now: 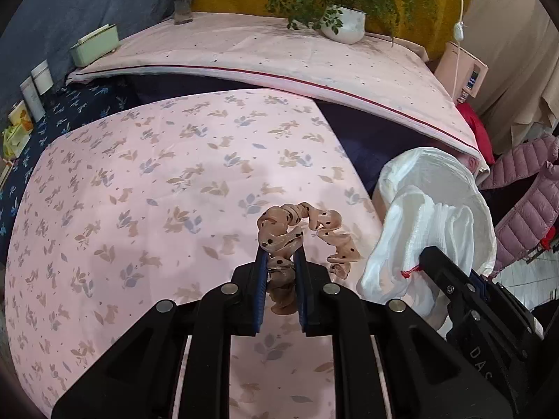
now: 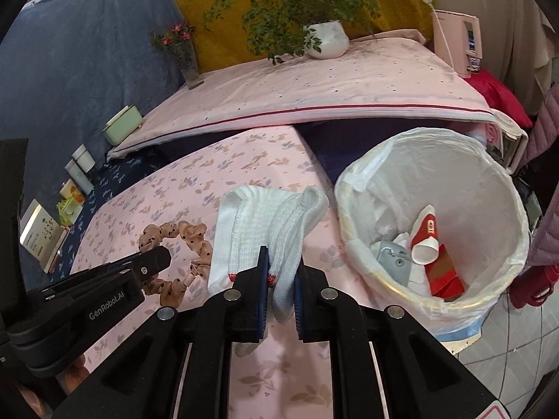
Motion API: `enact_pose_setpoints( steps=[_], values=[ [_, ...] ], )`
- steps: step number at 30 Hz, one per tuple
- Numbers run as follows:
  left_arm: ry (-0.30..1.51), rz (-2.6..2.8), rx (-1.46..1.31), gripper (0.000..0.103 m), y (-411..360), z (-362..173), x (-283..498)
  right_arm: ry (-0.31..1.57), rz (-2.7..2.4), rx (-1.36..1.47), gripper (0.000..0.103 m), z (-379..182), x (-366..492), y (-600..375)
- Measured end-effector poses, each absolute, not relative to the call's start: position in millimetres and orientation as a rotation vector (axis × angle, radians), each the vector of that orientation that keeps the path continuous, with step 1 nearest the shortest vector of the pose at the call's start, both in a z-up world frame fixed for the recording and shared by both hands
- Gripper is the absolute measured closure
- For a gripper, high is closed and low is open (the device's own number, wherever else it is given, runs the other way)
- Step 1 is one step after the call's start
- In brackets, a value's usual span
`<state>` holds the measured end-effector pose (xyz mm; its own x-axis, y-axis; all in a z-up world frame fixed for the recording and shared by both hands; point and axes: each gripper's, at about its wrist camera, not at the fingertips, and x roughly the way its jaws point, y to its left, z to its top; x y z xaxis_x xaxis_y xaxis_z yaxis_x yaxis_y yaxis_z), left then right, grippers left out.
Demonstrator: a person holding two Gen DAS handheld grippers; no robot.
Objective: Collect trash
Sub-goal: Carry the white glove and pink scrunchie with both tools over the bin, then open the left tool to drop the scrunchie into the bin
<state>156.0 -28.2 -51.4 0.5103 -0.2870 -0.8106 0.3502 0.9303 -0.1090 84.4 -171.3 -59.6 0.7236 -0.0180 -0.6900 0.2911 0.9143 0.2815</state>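
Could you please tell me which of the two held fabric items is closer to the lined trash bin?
The white sock, clamped in the right gripper, hangs beside the bin. The polka-dot scrunchie, held by the left gripper, sits farther away.

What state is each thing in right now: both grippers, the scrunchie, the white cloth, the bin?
Left gripper: shut on the scrunchie.
Scrunchie: pinched at one end, the rest draped on the pink sheet.
Right gripper: shut on the white cloth.
White cloth: gripped near its lower end, bunched, not yet in the bin.
Bin: open, lined with a bag, trash already inside.
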Motion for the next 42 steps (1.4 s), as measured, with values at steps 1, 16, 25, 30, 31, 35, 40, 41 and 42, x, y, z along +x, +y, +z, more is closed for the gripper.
enact_pose_setpoints(
  steps=[1,16,25,30,31,35,40,41,42],
  values=[
    [0.958,-0.395,0.081,0.089,-36,-50,153,0.740,-0.185,0.395,0.091,-58,81,-178],
    [0.912,-0.531,0.180,0.089,-123,-29,124,0.662,-0.315,0.466,0.091,-44,36,-260],
    [0.889,-0.603,0.237,0.089,-169,-20,113,0.625,-0.383,0.519,0.091,-44,14,-299],
    [0.894,-0.623,0.267,0.088,-193,-23,114,0.619,-0.411,0.540,0.091,-47,6,-315],
    [0.896,-0.626,0.270,0.088,-195,-24,115,0.619,-0.416,0.543,0.091,-48,5,-318],
    [0.896,-0.641,0.276,0.086,-207,-26,118,0.618,-0.432,0.555,0.091,-51,2,-328],
    [0.881,-0.630,0.256,0.056,-214,-26,124,0.620,-0.441,0.565,0.091,-54,3,-335],
    [0.878,-0.618,0.251,0.047,-214,-25,125,0.621,-0.442,0.564,0.091,-55,4,-336],
    [0.874,-0.608,0.247,0.045,-212,-25,126,0.621,-0.441,0.563,0.091,-55,4,-336]
  ],
)
